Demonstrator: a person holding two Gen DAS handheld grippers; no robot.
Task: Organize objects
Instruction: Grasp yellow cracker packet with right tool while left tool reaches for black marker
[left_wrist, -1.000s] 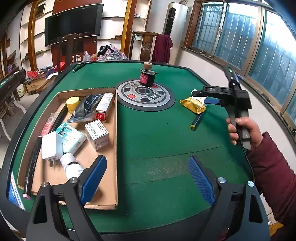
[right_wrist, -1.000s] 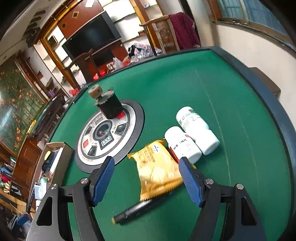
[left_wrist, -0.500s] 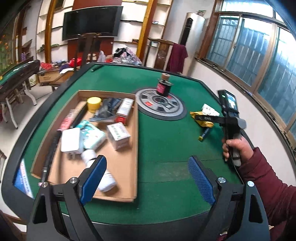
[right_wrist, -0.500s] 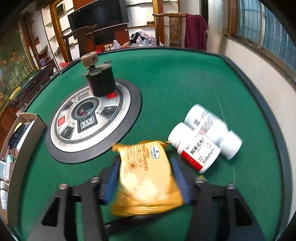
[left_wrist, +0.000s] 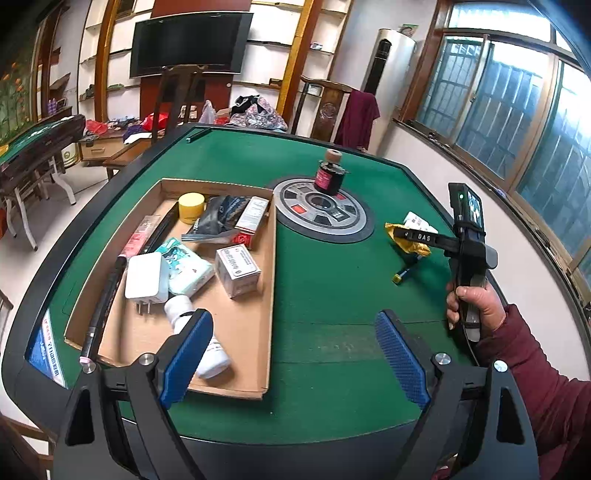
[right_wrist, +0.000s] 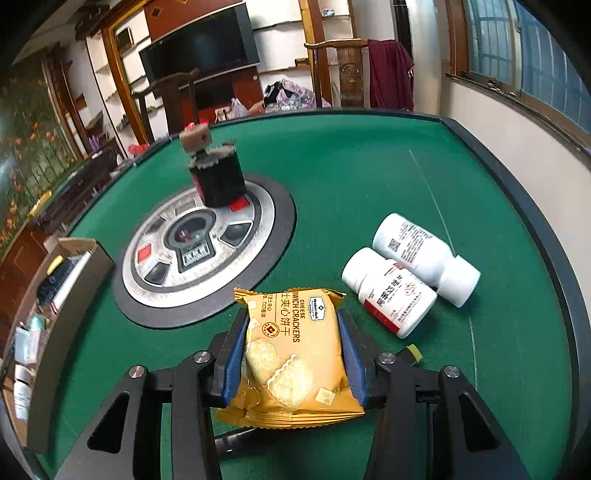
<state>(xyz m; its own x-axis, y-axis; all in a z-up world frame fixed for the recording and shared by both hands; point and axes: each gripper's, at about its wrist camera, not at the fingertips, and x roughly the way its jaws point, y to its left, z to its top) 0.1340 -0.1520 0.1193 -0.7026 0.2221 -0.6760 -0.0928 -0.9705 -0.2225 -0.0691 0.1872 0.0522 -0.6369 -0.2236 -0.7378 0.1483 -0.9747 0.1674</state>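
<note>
Closing since a second ago, the right claw (right_wrist: 291, 354) now pinches the cracker packet (right_wrist: 295, 350) by both sides on the green surface (right_wrist: 369, 177), right of the cardboard box (left_wrist: 255, 332). Squeeze gently, lift clear of the pen (left_wrist: 406, 271) beneath. Left claw (left_wrist: 295, 354) hangs spread, empty.

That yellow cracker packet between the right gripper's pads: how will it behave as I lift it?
The cracker packet is glossy film, so it may slip or crumple rather than stay stiff. The pictured crackers suggest brittle contents; the right gripper, jaws closing with pads at its sides, could crush them. It probably lifts lightly, clear of the pen beneath.
</note>
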